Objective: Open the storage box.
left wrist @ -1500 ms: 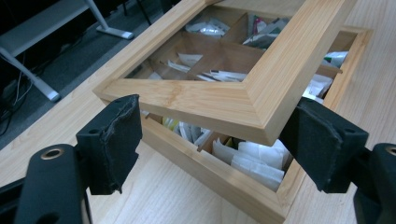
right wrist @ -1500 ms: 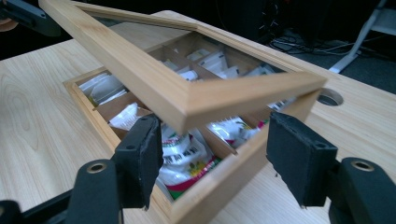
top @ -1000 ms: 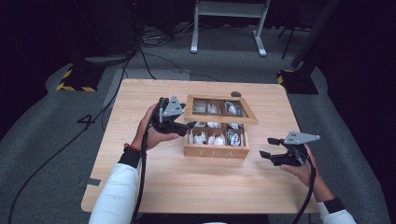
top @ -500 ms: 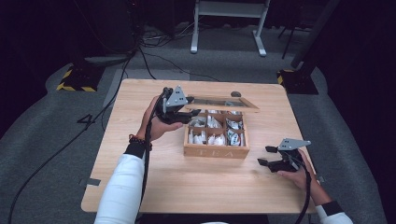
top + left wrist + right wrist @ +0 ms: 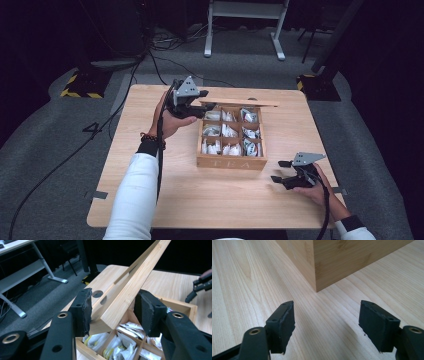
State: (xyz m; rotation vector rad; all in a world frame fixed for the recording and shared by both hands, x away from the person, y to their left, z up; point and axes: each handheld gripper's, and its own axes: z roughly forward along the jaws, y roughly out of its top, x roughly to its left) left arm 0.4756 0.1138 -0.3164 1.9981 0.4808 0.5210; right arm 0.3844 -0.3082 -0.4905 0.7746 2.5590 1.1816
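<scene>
Left gripper (image 5: pixel 112 310) jaws, just closed on the lid (image 5: pixel 239 103), have raised it off the tea box (image 5: pixel 230 161) toward 12 o'clock; right gripper (image 5: pixel 280 171) jaws stand wide, empty, low over the counter (image 5: pixel 200 200).

Pale wooden tea box (image 5: pixel 230 161), black tongs (image 5: pixel 204 109)

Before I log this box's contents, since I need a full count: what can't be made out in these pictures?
- Sachets in the compartmented wooden tea box: too small to count or read in the high view.
- Its back row: partly covered there by the raised thin wooden lid.
- In the left gripper view, the left tongs and lid hide most compartments.
- In the right gripper view, the box's top is cut off.
</scene>
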